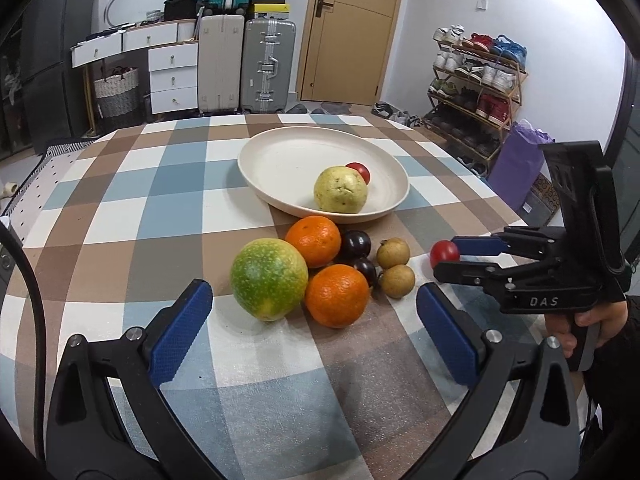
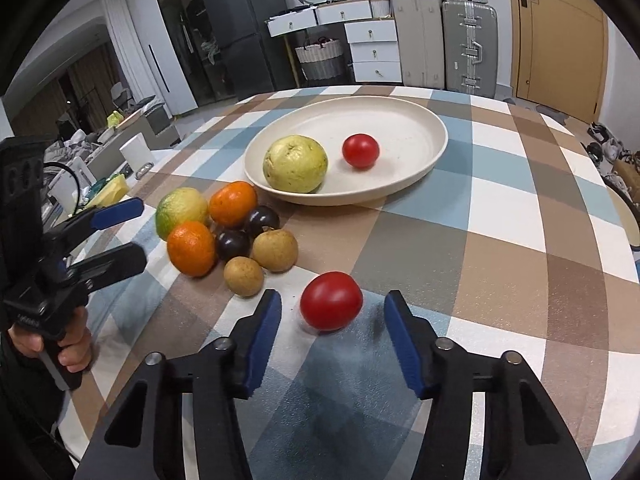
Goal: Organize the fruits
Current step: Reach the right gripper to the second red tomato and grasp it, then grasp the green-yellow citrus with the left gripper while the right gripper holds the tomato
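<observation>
A cream plate (image 2: 400, 128) holds a yellow-green guava (image 2: 295, 164) and a small red tomato (image 2: 360, 150). In front of it lies a cluster: a green round fruit (image 1: 268, 278), two oranges (image 1: 313, 240), two dark plums (image 1: 355, 243) and two brown longans (image 1: 393, 253). A second red tomato (image 2: 331, 306) rests on the cloth to the right of the cluster. My right gripper (image 2: 333, 298) straddles this tomato, with a gap between it and each pad. Near the green fruit and the nearest orange, my left gripper (image 1: 314, 292) stands wide open and holds nothing.
The round table (image 2: 500, 216) has a checked cloth; its edge curves close on the right. A person's hand (image 1: 592, 320) holds the right gripper's handle. Suitcases (image 1: 268, 64), drawers and a shoe rack (image 1: 476, 80) stand beyond the table.
</observation>
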The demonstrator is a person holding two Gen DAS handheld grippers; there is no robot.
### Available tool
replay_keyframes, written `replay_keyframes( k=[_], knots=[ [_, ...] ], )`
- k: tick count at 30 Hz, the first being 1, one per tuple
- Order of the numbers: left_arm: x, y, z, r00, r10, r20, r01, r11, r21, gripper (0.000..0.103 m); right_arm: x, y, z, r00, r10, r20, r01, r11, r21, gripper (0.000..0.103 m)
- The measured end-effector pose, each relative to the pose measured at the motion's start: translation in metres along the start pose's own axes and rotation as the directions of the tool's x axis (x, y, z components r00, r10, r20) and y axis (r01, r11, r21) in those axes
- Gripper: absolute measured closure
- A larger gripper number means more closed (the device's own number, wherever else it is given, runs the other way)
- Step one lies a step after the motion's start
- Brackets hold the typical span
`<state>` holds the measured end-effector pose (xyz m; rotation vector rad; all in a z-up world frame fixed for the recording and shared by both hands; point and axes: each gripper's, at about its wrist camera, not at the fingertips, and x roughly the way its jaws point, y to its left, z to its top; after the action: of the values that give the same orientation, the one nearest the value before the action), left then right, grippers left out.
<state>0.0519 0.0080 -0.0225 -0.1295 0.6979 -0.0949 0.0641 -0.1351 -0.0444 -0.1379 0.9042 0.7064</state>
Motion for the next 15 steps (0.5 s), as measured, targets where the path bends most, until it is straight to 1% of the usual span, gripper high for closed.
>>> replay_keyframes(
  k=[4, 6, 7, 9, 10, 12, 15],
  knots=[
    [0.003, 0.0, -0.001, 1.0, 0.021, -0.018, -0.021, 1.0, -0.009, 0.001, 0.002, 0.002, 0.001, 1.0, -0.018, -0.007, 0.017, 1.0, -0.015, 0.051],
    [0.004, 0.001, -0.001, 0.999, 0.017, -0.027, -0.017, 1.0, -0.018, 0.001, 0.003, 0.004, 0.001, 1.0, -0.017, -0.011, 0.017, 1.0, -0.021, 0.055],
    [0.005, 0.0, -0.002, 0.999, 0.013, -0.031, -0.014, 1.0, -0.013, 0.001, 0.004, 0.004, 0.001, 1.0, -0.017, -0.012, 0.017, 1.0, -0.024, 0.055],
    [0.004, 0.002, -0.001, 0.999, 0.036, -0.027, -0.035, 0.999, 0.007, 0.001, 0.004, 0.005, 0.002, 1.0, -0.014, -0.013, 0.014, 1.0, -0.028, 0.057],
    [0.004, 0.004, 0.0, 0.999, 0.046, -0.024, -0.046, 0.999, 0.001, 0.001, 0.005, 0.005, 0.002, 1.0, -0.013, -0.013, 0.013, 1.0, -0.029, 0.058],
    [0.005, 0.011, 0.002, 0.999, 0.037, -0.029, -0.037, 0.999, -0.028, 0.001, 0.005, 0.004, 0.002, 1.0, -0.012, -0.013, 0.011, 1.0, -0.028, 0.059],
    [0.006, 0.02, 0.004, 0.999, 0.04, -0.035, -0.043, 0.997, -0.062, 0.001, 0.005, 0.003, 0.002, 1.0, -0.008, -0.012, 0.008, 1.0, -0.022, 0.061]
  ],
)
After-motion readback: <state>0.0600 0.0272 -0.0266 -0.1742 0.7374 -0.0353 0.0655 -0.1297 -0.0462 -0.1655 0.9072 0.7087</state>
